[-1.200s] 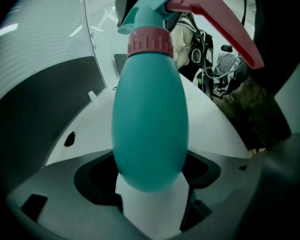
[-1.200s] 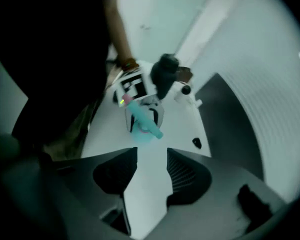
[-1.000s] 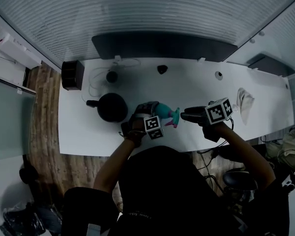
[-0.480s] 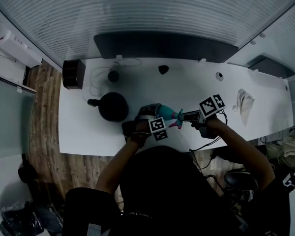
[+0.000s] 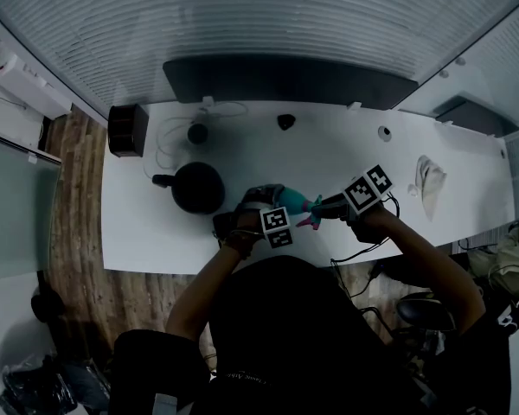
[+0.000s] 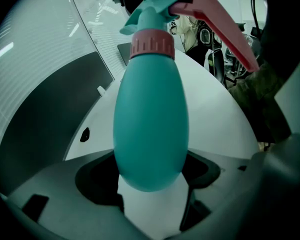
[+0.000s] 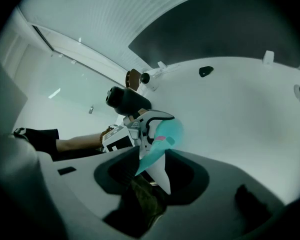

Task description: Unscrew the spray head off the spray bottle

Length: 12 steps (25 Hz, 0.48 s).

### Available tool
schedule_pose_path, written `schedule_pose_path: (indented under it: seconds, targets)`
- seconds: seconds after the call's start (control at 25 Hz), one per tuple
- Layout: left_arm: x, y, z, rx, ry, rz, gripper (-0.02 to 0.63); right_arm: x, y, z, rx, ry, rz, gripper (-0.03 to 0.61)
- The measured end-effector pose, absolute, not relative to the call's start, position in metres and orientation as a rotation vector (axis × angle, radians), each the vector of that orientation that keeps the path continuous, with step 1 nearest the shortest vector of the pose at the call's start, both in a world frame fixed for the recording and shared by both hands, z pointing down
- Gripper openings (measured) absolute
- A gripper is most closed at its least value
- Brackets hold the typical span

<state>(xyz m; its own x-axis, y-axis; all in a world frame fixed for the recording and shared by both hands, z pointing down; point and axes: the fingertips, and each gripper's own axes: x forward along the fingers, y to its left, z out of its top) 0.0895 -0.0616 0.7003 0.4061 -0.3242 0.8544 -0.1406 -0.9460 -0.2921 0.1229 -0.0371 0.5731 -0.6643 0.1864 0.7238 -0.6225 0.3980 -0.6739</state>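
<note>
Since a second ago the right hand-held gripper (image 5: 324, 206) has swung left onto the spray head (image 6: 152, 11). Its jaws have just been reopening and sit loosely around the teal nozzle. Over the near middle of the white surface (image 5: 355, 150), the left hand-held gripper (image 5: 261, 199) clamps the spray bottle (image 6: 150, 119) by its base. This looks like a mid-unscrew regrip. Next the right needs a firm bite near the pink collar (image 6: 151, 44), then a twist.
</note>
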Motion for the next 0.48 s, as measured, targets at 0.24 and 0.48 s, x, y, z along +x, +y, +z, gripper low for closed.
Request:
schedule_pose_path:
  seconds: [0.24,0.48]
  targets:
    - [0.099,-0.037,0.713,-2.555,0.195,-1.599,0.37,0.138,-0.016,0.587,0.037,-1.763,0.206,0.08]
    - [0.111,-0.009,0.704,-2.826,-0.028,-1.444,0.371,0.128,-0.011,0.571,-0.323,-1.554,-0.702,0.061]
